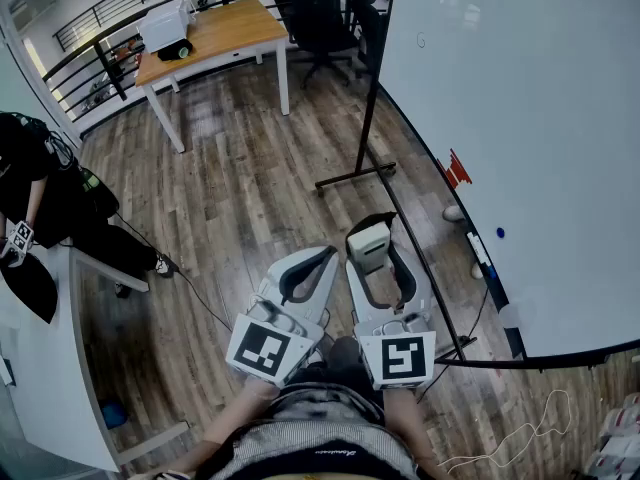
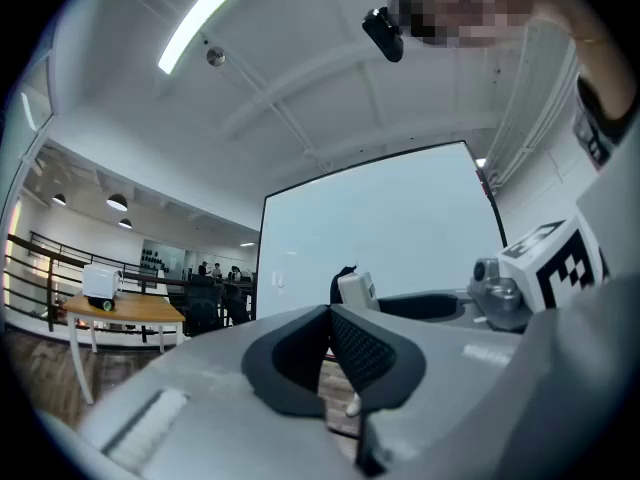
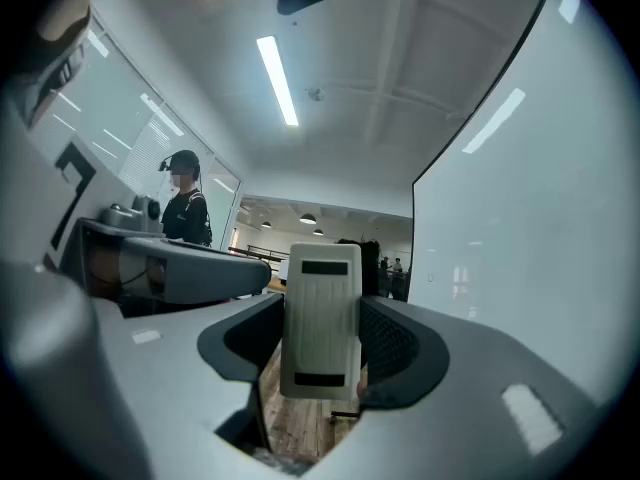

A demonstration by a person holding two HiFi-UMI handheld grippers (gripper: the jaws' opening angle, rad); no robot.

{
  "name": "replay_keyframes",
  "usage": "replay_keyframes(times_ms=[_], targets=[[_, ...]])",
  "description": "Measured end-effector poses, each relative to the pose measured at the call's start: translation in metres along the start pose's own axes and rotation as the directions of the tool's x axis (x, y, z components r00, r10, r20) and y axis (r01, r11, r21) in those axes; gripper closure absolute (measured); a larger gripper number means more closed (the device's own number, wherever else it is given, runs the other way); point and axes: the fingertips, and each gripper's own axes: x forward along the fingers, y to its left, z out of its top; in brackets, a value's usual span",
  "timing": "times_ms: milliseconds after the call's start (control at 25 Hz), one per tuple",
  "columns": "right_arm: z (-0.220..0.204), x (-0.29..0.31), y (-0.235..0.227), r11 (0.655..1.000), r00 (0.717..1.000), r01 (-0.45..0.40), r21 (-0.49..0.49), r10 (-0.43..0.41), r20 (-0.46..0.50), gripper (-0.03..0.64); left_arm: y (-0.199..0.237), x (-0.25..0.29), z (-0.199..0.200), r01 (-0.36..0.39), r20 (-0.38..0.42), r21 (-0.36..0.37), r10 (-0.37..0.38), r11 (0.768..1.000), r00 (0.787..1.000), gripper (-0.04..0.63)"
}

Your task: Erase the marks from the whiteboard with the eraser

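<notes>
1. Cream-white eraser [image 3: 320,318], ribbed and with two dark bars on its face, stands upright between the jaws of the right gripper [image 1: 372,230], which are clamped on its two sides.
2. Just beside it is the left gripper [image 1: 326,255]. Its dark pads [image 2: 362,346] meet at the tips with nothing between them.
3. Both grippers are held low in front of the person, above the wood-plank floor [image 1: 250,188].
4. At the right of the head view, the whiteboard [image 1: 520,118] stands on a black frame. The eraser is near the board's lower edge but not touching it.
5. Red marks [image 1: 455,168] sit close to that lower edge, and a small blue dot [image 1: 499,233] lies further along it, nearer the person.
6. Across the room, well apart from the grippers, are a wooden table [image 1: 215,28] and a black office chair [image 1: 320,18]. A person in dark clothes [image 1: 40,188] is at the left edge.
</notes>
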Motion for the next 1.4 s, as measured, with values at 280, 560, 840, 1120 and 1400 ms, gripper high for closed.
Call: replay_keyframes(times_ms=[280,560,840,1120,1400], targets=[[-0.004,0.011,0.008,1.000,1.000,-0.008,0.022,0.008,-0.004,0.374,0.016,-0.001,-0.005,-0.014,0.000,-0.010,0.014,1.000,1.000,0.592],[-0.011,0.029,0.010,1.000,1.000,-0.008,0.021,0.008,-0.017,0.374,0.040,0.003,-0.010,-0.037,0.012,-0.034,0.037,0.999,0.999,0.592],[-0.016,0.067,0.004,0.999,1.000,-0.019,0.033,0.020,-0.020,0.374,0.074,0.026,-0.023,-0.041,-0.024,-0.048,0.040,0.998,0.999,0.592],[-0.015,0.137,-0.020,0.998,0.998,-0.057,0.032,0.057,-0.013,0.374,0.122,0.075,-0.025,-0.052,-0.039,-0.036,0.050,0.998,0.998,0.592],[-0.001,0.224,-0.063,0.996,0.997,-0.080,0.045,0.079,0.022,0.374,0.179,0.144,-0.008,-0.086,-0.050,0.006,0.086,0.996,0.995,0.592]])
